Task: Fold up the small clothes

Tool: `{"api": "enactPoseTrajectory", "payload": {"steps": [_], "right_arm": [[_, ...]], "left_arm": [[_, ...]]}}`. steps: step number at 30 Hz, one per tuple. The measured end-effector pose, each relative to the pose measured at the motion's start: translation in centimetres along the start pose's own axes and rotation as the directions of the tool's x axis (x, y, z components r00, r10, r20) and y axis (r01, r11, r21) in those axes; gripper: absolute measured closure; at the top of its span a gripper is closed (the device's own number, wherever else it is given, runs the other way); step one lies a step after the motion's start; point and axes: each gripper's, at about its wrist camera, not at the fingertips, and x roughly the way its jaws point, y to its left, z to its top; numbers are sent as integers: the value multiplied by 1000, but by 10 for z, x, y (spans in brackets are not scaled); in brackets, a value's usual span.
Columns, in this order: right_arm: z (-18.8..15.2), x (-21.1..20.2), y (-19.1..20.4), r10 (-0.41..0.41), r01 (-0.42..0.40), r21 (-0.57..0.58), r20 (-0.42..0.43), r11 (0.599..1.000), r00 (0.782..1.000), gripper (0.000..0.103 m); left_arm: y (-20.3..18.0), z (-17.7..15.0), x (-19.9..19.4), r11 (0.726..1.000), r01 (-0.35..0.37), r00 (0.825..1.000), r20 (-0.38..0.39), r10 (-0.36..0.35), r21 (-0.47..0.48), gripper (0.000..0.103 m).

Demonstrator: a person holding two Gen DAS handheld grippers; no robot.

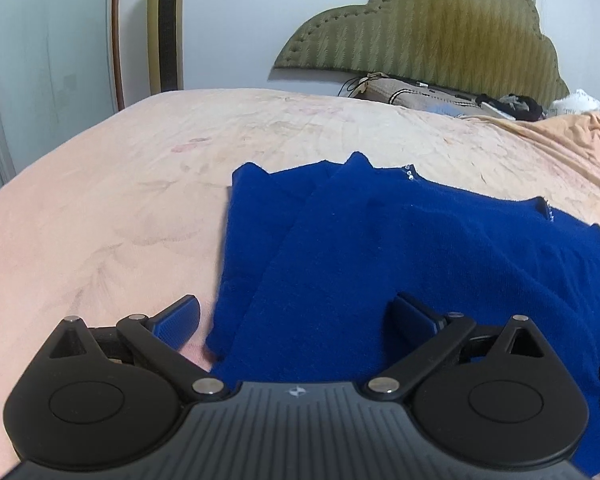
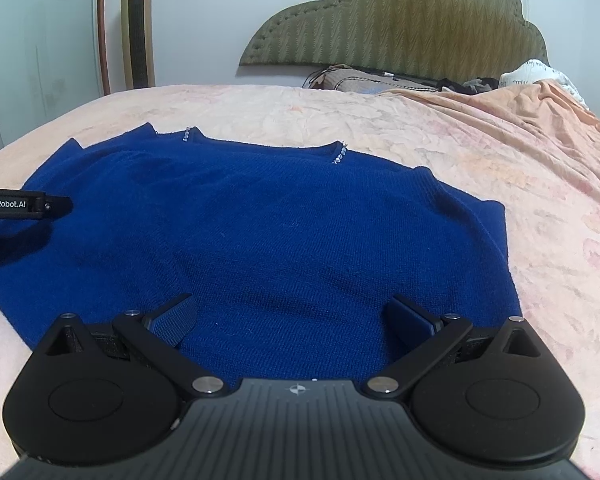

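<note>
Item under handling: a blue knitted sweater [image 2: 284, 236] lying flat on the pink bedsheet [image 2: 440, 136], neckline at 12 o'clock, hem nearest both tools. Two small rows of rhinestones [image 2: 339, 157] mark the neck edge. In the left wrist view the sweater's left side [image 1: 260, 240] appears already turned inward, a layered edge running from 12 toward 6 o'clock.

Tool state: the left gripper [image 1: 296, 316] is spread wide and holds nothing; it hovers over the sweater's lower left edge, one finger over the sheet, the other over the knit. The right gripper [image 2: 294, 318] is equally wide apart and empty, above the hem near centre. Whether either touches the fabric cannot be told.

Judged step: taking hold of the hem for the next fold. To do it well, each tool should close on all layers at the hem, well apart from one another, then lift and carry evenly toward 12 o'clock so the edges meet squarely. The right side at 3 o'clock seems not yet folded; it may need attention first.

Surroundings: a quilted olive headboard [image 2: 400, 28] at 12 o'clock, a pillow [image 2: 356, 78] and dark clutter below it, a rumpled orange blanket [image 2: 532, 108] at 2 o'clock, a gold tower fan [image 2: 138, 24] at 10 o'clock. None obstructs the fold. The soft, creased sheet may drag with the knit.
</note>
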Motion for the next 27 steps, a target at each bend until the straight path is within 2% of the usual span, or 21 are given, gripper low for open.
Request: {"api": "enactPoseTrajectory", "payload": {"steps": [2,4,6,8,10,13,14,22,27], "right_arm": [[-1,-4,-1,-2,1,9,22,1000,1000,2],[0,-10,-3,-44,43,16,69,999,997,1],[3,-16,-4,-100,101,-3,116,995,988,1],[9,-14,-7,-136,140,-29,122,990,983,1],[13,-10,-15,-151,153,-5,112,988,982,1],[12,-1,-28,-130,127,55,56,990,990,1],[9,3,-31,-116,113,76,26,991,993,0],[4,8,-24,-125,123,73,21,990,992,0],[5,9,-24,-121,119,79,19,990,993,0]], "left_arm": [[-1,0,-4,1000,-8,1000,19,8,13,0],[-2,-2,-14,1000,-18,996,93,16,25,0],[-6,-3,-20,998,27,990,135,-34,52,0],[-15,-4,-21,991,65,990,119,-79,113,0],[-30,-8,-19,971,83,991,87,-105,224,0],[-46,-13,-18,945,36,994,83,-66,324,0],[-48,-13,-17,942,29,995,85,-61,333,0],[-38,-10,-13,958,64,995,54,-82,279,0],[-43,-12,-14,951,44,996,57,-65,305,0]]}}
